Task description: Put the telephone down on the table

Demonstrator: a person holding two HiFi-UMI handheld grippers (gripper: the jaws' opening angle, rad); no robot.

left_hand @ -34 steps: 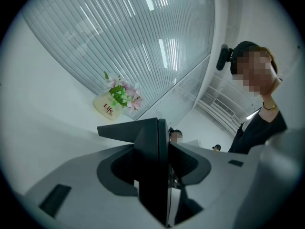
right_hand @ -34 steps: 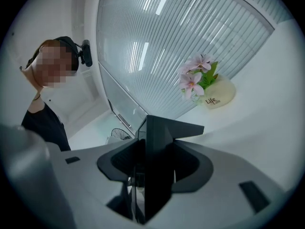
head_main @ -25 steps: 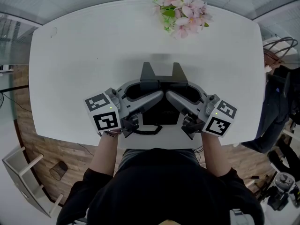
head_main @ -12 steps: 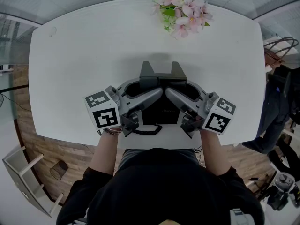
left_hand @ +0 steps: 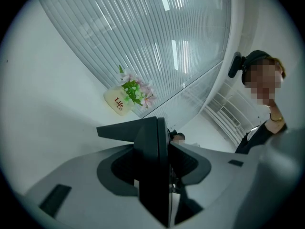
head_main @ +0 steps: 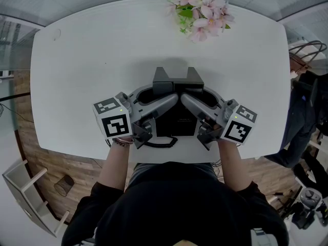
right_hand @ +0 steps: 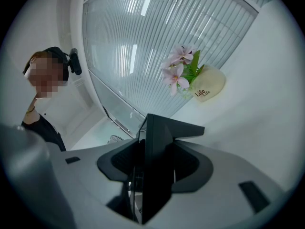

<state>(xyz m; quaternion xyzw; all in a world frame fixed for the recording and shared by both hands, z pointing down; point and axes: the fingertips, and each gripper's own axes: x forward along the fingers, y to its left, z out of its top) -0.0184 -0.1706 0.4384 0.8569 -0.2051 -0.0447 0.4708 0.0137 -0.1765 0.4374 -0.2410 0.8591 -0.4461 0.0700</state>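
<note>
Head view shows a black telephone [head_main: 177, 122] over the near middle of the white desk [head_main: 92, 60], caught between the two tongs. The left tongs [head_main: 165, 95] reach in from the left and the right tongs [head_main: 190, 95] from the right, each with its marker cube outward. A dark loop of cord [head_main: 161, 143] hangs at the telephone's near edge, close to the desk's front rim. A faint shadow lies on the desk just beyond the telephone; whether its underside touches the surface cannot be told. In the left gripper view the left tongs [left_hand: 159, 161] are clamped on a thin black edge of the telephone [left_hand: 150, 142], their grey jaws pressed against it from both sides. In the right gripper view the right tongs [right_hand: 152, 161] grip the telephone [right_hand: 159, 137] in the same way. Pink flowers [head_main: 200, 9] in a pale pot [left_hand: 116, 101] stand at the far edge of the desk, well apart from the telephone. A person in dark clothes [left_hand: 259, 128] stands beyond the desk's right end.
</note>
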